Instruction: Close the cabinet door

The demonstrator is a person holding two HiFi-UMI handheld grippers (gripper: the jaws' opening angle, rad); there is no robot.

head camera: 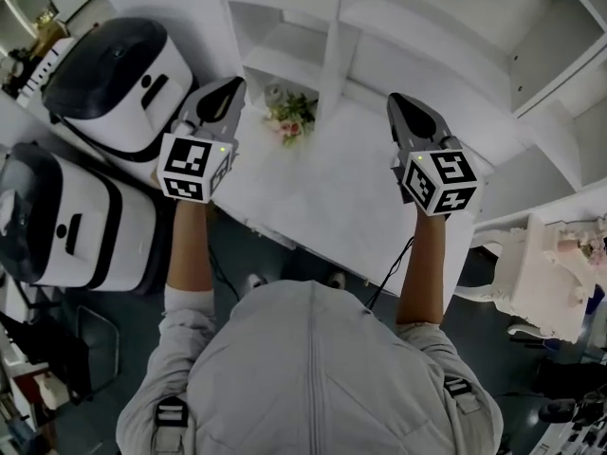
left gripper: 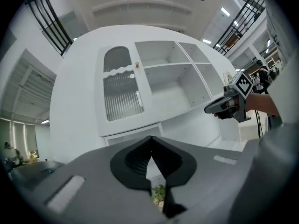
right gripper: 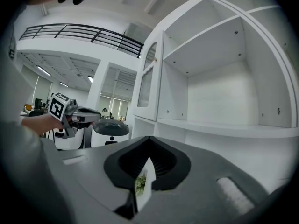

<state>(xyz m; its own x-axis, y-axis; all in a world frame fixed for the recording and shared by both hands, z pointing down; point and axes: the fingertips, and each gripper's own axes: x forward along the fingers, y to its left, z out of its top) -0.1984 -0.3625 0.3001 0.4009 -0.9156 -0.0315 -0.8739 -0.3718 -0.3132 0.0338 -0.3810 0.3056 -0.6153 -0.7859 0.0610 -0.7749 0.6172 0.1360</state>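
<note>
1. Head view: looks down on a white counter point(head camera: 322, 207) in front of a white cabinet point(head camera: 285, 60). Finds the left gripper point(head camera: 230, 91) near the counter's left edge and the right gripper point(head camera: 400, 104) toward its right. Has both pointing at the cabinet, well apart, with a small bunch of flowers point(head camera: 289, 117) between them, nearer the left one. Cannot single out the cabinet door from up here. Shows two white and black machines point(head camera: 114, 83) left of the counter.
2. Left gripper view: shows the jaws pressed together at the tips, gripping nothing. Places the cabinet door point(left gripper: 121, 85), white-framed with ribbed glass and a small knob point(left gripper: 137, 65) at its right edge, ahead of and above the jaws, apart from them. Has it covering the leftmost bay, looking flush with the frame, with open-fronted shelves point(left gripper: 175, 64) to its right. Catches the right gripper at the right, touching nothing.
3. Right gripper view: shows these jaws likewise closed at the tips, holding nothing. Puts the door up and left of the jaws, seen at a steep angle, apart from them. Catches the left gripper at far left, before one machine.
</note>
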